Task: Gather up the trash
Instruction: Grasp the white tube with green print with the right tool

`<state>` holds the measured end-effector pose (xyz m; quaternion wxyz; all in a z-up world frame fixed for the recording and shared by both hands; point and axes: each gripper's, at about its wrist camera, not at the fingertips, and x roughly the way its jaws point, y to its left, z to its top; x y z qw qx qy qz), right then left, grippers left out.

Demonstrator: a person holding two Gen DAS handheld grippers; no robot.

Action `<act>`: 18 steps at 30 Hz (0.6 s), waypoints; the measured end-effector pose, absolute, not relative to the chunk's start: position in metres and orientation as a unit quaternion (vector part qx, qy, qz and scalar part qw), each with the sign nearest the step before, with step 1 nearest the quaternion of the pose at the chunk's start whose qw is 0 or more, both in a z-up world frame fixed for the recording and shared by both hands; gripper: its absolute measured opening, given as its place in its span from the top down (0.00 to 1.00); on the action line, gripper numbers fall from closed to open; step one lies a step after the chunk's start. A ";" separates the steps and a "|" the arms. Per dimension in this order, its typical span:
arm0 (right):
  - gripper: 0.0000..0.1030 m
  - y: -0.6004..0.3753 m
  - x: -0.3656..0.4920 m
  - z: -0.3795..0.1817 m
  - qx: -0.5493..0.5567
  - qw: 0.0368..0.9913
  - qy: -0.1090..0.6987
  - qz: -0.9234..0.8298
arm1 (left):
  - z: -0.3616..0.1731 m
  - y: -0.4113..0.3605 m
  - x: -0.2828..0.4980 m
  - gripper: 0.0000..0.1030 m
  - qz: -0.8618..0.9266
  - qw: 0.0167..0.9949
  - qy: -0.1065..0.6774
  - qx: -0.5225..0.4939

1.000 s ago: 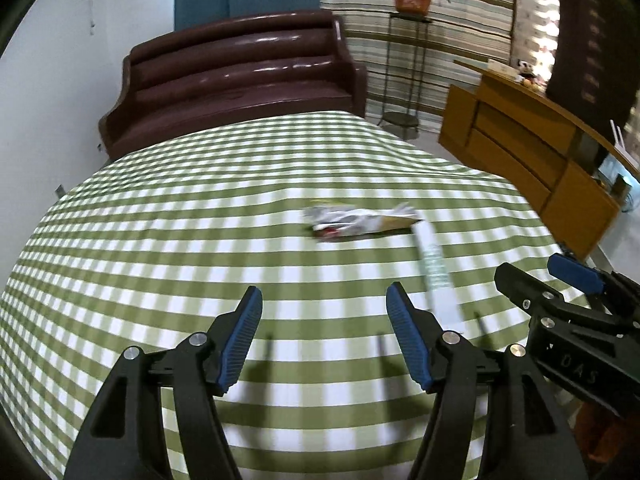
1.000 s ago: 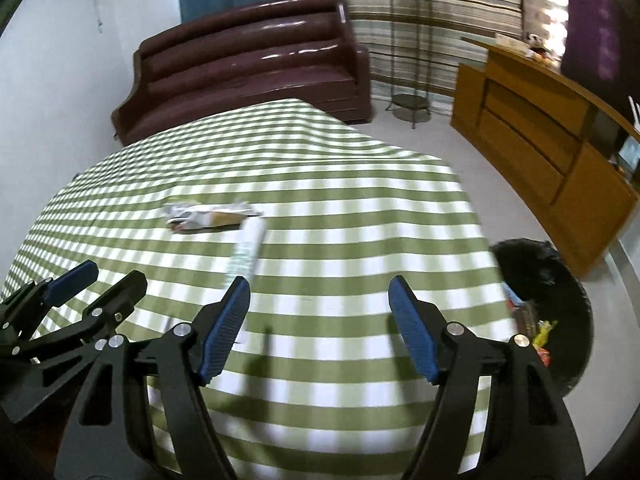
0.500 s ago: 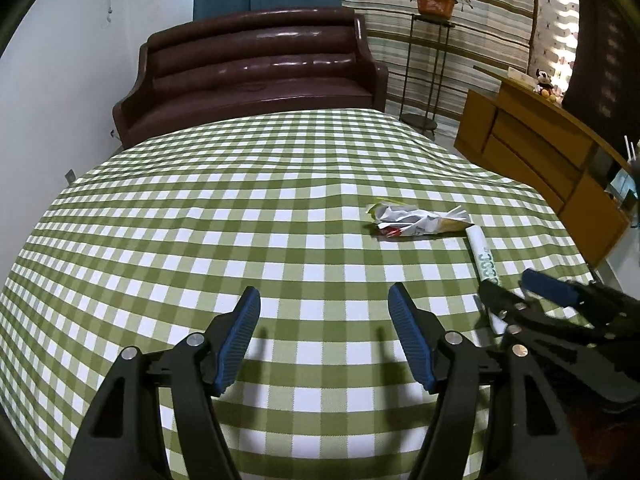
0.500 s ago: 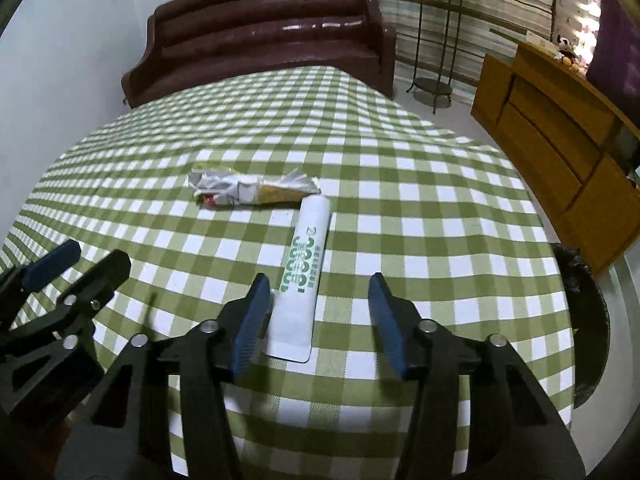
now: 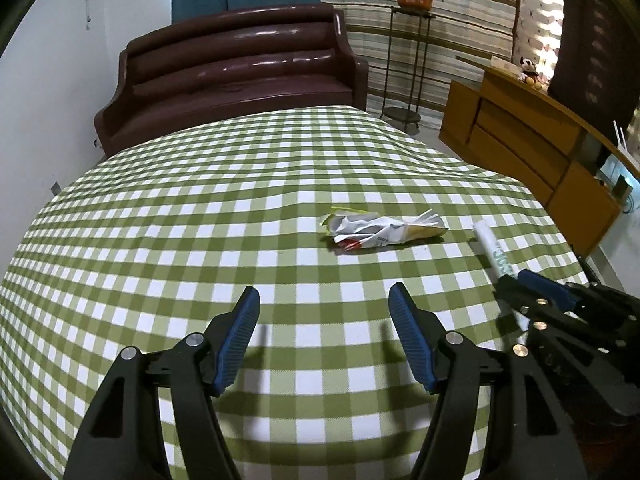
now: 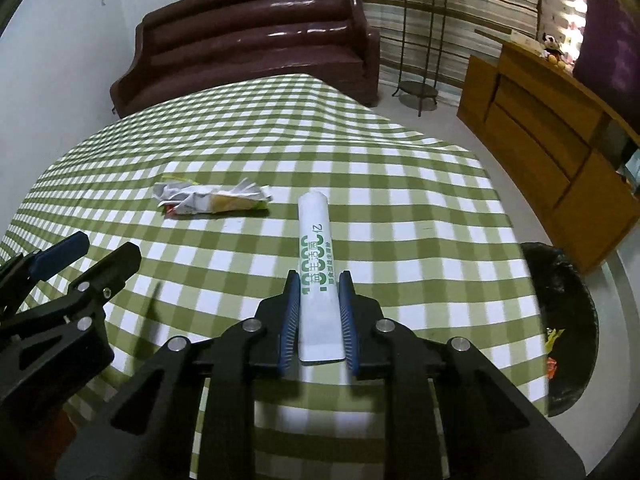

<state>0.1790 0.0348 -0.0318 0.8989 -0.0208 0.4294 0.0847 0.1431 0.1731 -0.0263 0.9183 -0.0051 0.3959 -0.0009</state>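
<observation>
Slippage is the risk: the right hand-held gripper (image 6: 319,312), jaws just closing, pinches only the flat near end of the white sachet (image 6: 316,256) on the checked counter (image 6: 400,208), so it may slide free before reaching the black bin (image 6: 568,320), while the left hand-held gripper (image 5: 324,340) hangs released.

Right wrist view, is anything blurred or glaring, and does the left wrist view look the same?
Right wrist view: sharp on the tube and wrapper, soft at the tablecloth's near edge and the bin; window blown out. Left wrist view: sharp, strong fisheye bulge in the tablecloth, glare on the sofa, left gripper shadows on the cloth.
</observation>
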 end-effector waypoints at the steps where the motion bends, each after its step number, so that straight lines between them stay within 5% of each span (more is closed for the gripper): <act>1: 0.81 0.031 0.180 -0.031 -0.017 0.899 0.429 0.084 | -0.026 0.171 0.146 0.37 -0.002 0.918 0.397 -0.003; 18: 0.81 0.006 0.198 -0.034 0.005 0.897 0.435 0.084 | -0.025 0.157 0.190 0.32 -0.016 0.917 0.398 0.033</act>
